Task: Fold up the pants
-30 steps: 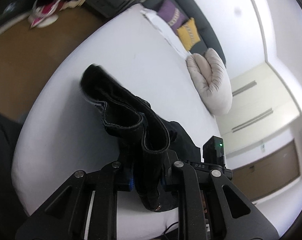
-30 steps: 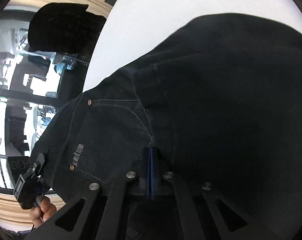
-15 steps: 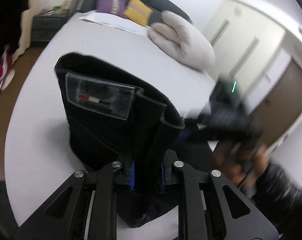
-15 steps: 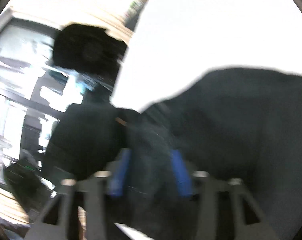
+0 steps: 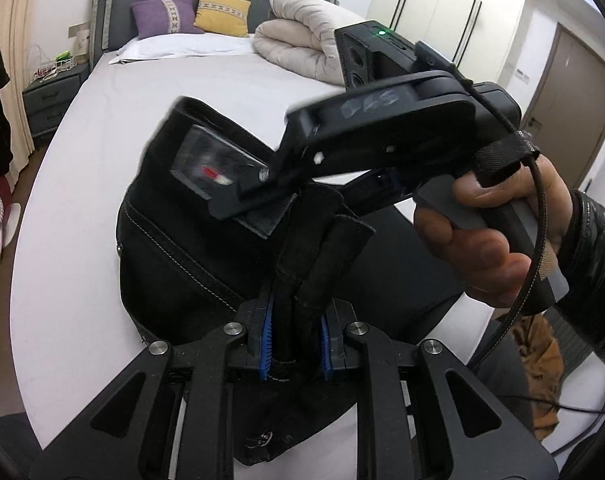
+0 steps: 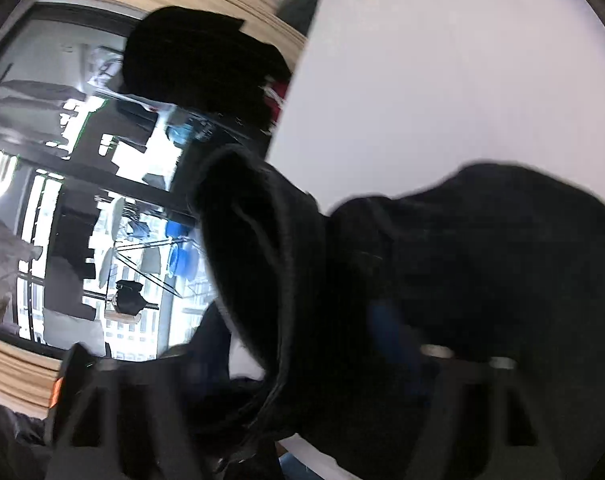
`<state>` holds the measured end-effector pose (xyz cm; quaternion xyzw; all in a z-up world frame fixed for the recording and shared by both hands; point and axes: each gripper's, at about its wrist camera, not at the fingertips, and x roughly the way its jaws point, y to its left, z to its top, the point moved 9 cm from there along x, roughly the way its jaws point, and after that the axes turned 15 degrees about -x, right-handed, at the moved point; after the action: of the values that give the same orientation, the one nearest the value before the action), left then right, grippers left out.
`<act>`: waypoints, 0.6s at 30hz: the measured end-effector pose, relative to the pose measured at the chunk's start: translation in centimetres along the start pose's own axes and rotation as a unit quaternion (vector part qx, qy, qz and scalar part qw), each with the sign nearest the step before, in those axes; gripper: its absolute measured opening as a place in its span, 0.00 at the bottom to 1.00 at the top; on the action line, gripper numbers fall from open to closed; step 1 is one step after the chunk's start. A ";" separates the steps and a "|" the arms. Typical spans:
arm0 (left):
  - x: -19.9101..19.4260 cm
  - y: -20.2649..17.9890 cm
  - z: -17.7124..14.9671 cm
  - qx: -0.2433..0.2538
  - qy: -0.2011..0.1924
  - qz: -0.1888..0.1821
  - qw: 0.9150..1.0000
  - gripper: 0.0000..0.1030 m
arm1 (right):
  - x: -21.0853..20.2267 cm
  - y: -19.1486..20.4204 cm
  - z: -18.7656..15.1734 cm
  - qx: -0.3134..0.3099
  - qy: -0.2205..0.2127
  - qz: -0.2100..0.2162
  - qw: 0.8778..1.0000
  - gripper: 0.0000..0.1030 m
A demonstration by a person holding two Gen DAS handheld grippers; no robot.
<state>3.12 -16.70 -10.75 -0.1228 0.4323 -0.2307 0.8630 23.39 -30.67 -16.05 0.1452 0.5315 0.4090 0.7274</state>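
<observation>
Black jeans (image 5: 190, 256) hang over the white bed (image 5: 74, 200). My left gripper (image 5: 294, 344) is shut on the folded waistband, which stands up between the blue pads. The waistband's grey label (image 5: 210, 168) faces me. My right gripper (image 5: 270, 200), held by a hand (image 5: 490, 248), reaches in from the right and its fingers meet the waistband beside the label. In the right wrist view the jeans (image 6: 442, 280) fill the lower frame and cover the right gripper's fingers; the image is blurred, so I cannot see how its jaws stand.
A rolled beige duvet (image 5: 302, 44), purple and yellow cushions (image 5: 190, 12) and a white pillow lie at the bed's head. A dark nightstand (image 5: 50, 100) stands at the left. Wardrobe doors (image 5: 442, 12) are at the back right. A window (image 6: 82, 200) shows in the right wrist view.
The left gripper swung up and turned toward the bed's head with the waistband in it. The right gripper opened from its earlier grip and came in close beside the left one.
</observation>
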 end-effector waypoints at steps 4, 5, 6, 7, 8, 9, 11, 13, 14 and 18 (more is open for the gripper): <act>1.8 -1.6 -0.5 0.006 0.013 -0.006 1.000 0.15 | -1.2 -0.5 -1.0 -0.009 -0.012 -0.035 0.999 0.17; 2.1 -2.2 -0.6 0.011 0.016 -0.009 1.000 0.15 | -1.7 -0.7 -1.1 -0.010 -0.019 -0.038 0.999 0.17; 2.6 -3.0 -0.6 0.017 0.017 -0.012 1.000 0.15 | -2.5 -0.9 -1.4 -0.010 -0.027 -0.043 0.999 0.16; 3.0 -3.6 -0.8 0.023 0.019 -0.016 0.999 0.14 | -3.1 -1.3 -1.6 -0.008 -0.032 -0.046 0.998 0.16; 3.5 -4.4 -0.8 0.030 0.022 -0.019 0.999 0.14 | -3.8 -1.6 -1.7 -0.004 -0.040 -0.048 0.998 0.16; 4.0 -5.0 -0.7 0.035 0.025 -0.023 0.999 0.14 | -4.2 -1.8 -1.8 0.000 -0.047 -0.050 0.998 0.16; 5.3 -6.8 -0.6 0.049 0.030 -0.031 0.998 0.14 | -5.8 -2.9 -1.9 0.010 -0.061 -0.055 0.997 0.16; 6.6 -8.5 -0.2 0.062 0.034 -0.039 0.997 0.14 | -7.3 -3.9 -2.0 0.017 -0.072 -0.058 0.996 0.16; 7.4 -9.7 0.1 0.071 0.037 -0.044 0.996 0.14 | -8.3 -4.6 -2.3 0.023 -0.079 -0.057 0.995 0.16; 10.5 -14.4 0.2 0.107 0.048 -0.062 0.991 0.14 | -11.3 -7.3 -3.5 0.047 -0.101 -0.054 0.992 0.16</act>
<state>4.57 -34.41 -11.95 -0.0457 0.4376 -0.3345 0.8334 22.33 -44.49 -14.78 0.1909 0.4813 0.3264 0.7908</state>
